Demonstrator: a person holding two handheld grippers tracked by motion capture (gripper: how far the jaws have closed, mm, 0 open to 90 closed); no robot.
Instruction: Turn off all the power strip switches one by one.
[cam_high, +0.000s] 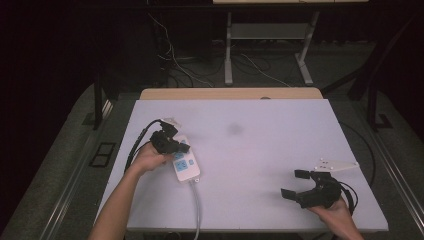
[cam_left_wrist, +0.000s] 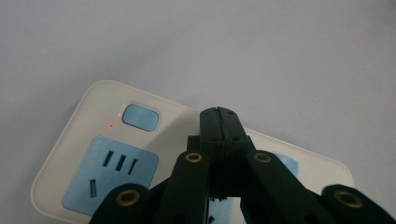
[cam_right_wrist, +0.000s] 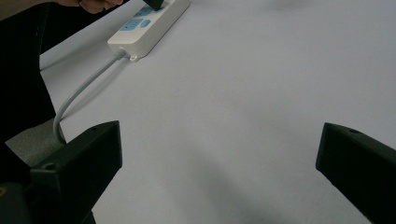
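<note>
Power strip (cam_high: 186, 164): one; hand-held grippers: two.

A white power strip (cam_high: 186, 166) with blue sockets lay flat on the worktop's (cam_high: 250, 150) left side. Its red light (cam_left_wrist: 111, 125) glowed beside a blue switch (cam_left_wrist: 140, 117). Its grey cable (cam_high: 197, 210) ran off the near edge.

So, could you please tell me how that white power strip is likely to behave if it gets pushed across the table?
The power strip lies flat and low on the smooth table, so it would probably slide rather than tip or roll. Its body looks like rigid plastic and should stay stiff. The grey cable trailing off the near edge looks flexible and may drag or swing that end round.
</note>
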